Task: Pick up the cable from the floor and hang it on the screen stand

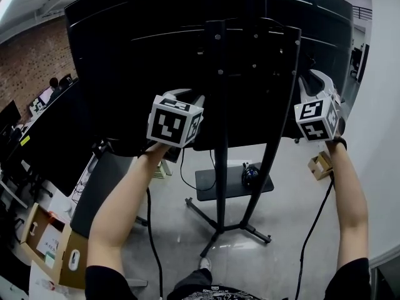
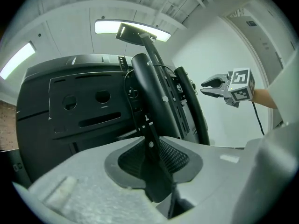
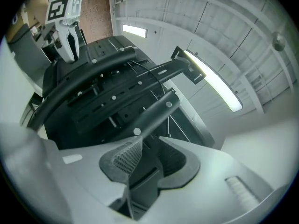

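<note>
Cable (image 1: pixel 276 21): thin black line, apparently draped over the top of the stand (image 1: pixel 220 105), behind the screen (image 1: pixel 125 55). Left gripper (image 3: pixel 64 52) and right gripper (image 2: pixel 204 87): my fingers spread, pinching nothing, one each side of the stand. Handling: I should withdraw level, clear of the loop, to avoid snagging it.

Grey floor (image 1: pixel 275 267): screen stand (image 1: pixel 220 167) legs resting; cardboard boxes (image 1: pixel 76 242) left, small box (image 1: pixel 320 165) right.

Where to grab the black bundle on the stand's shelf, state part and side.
Probably across its width, from above: the black bundle lies low on the shelf, flanked by the stand's post and slanted leg, so a sideways approach looks blocked.
</note>
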A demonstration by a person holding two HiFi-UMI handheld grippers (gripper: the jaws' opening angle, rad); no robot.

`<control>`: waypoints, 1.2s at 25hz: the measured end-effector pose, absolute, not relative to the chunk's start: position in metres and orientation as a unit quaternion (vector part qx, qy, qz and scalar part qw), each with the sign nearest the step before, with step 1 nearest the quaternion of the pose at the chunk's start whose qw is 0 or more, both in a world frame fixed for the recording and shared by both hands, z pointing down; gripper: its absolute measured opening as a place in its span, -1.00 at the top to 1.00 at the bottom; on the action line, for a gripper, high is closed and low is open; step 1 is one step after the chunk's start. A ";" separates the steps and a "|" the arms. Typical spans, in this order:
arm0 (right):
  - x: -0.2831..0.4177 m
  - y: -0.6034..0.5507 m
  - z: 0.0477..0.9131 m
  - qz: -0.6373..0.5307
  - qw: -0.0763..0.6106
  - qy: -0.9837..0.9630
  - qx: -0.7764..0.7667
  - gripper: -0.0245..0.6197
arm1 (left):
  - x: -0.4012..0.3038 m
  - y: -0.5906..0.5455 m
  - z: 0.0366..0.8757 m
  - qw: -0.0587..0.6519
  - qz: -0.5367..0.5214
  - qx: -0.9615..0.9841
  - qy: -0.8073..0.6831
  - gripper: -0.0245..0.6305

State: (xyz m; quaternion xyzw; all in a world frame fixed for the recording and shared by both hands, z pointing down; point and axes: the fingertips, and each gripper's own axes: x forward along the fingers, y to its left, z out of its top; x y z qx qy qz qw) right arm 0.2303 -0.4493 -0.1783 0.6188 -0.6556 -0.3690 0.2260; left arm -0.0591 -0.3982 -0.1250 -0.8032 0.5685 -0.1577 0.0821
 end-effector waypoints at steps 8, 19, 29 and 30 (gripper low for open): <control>0.167 -0.403 -0.143 -0.328 0.192 -0.721 0.580 0.65 | -0.053 -0.355 -0.100 0.073 -0.137 -0.820 0.551 0.63; 0.061 -0.307 -0.064 -0.217 0.155 -0.803 0.534 0.74 | -0.062 -0.275 -0.041 0.033 -0.090 -0.850 0.519 0.67; 0.006 -0.208 -0.012 -0.135 0.131 -0.826 0.532 0.79 | -0.089 -0.187 0.013 -0.030 -0.048 -0.859 0.508 0.92; 0.002 -0.197 -0.006 -0.126 0.127 -0.829 0.530 0.81 | -0.090 -0.177 0.018 -0.033 -0.046 -0.860 0.507 0.92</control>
